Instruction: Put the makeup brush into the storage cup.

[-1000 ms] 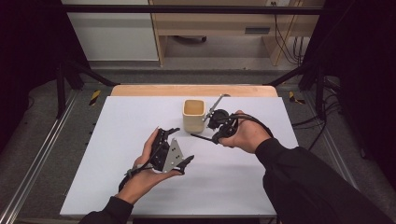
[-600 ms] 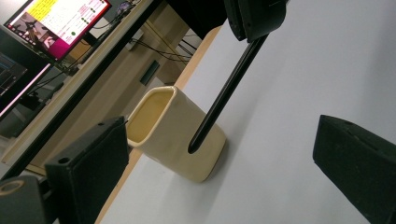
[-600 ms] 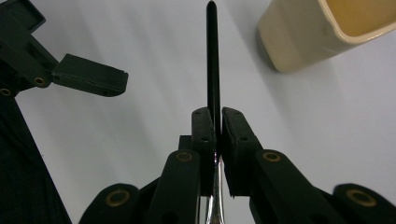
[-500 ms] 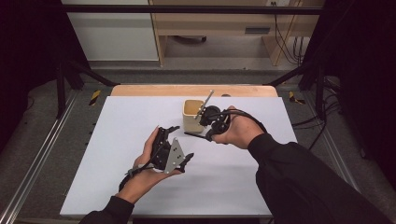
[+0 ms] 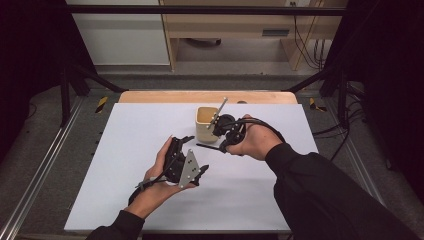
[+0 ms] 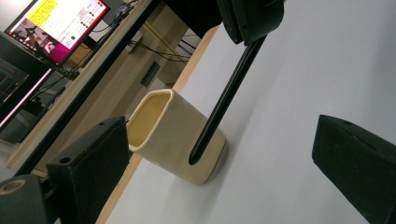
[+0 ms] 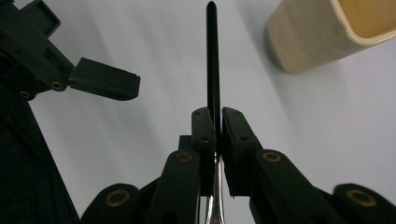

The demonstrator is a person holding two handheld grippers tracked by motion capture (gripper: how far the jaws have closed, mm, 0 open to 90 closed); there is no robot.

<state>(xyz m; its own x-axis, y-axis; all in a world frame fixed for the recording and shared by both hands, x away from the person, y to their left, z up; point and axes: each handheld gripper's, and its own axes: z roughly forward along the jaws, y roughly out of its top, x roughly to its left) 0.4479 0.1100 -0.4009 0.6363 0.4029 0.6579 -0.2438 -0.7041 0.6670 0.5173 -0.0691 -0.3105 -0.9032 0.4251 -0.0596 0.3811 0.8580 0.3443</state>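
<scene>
Near the table's (image 5: 125, 200) front edge, the left gripper (image 5: 186, 156) waits with jaws spread and empty. Farther back, the right gripper (image 5: 220, 131) pinches a slim, stiff utensil (image 7: 213, 60) at mid-length. It looks light and slippery, beside the cream cup (image 5: 206, 124) toward the far edge.

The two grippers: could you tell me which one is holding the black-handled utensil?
The right gripper, beside the cream cup: its jaws are clamped on the utensil. The left gripper has wide-open jaws with nothing between them.
</scene>
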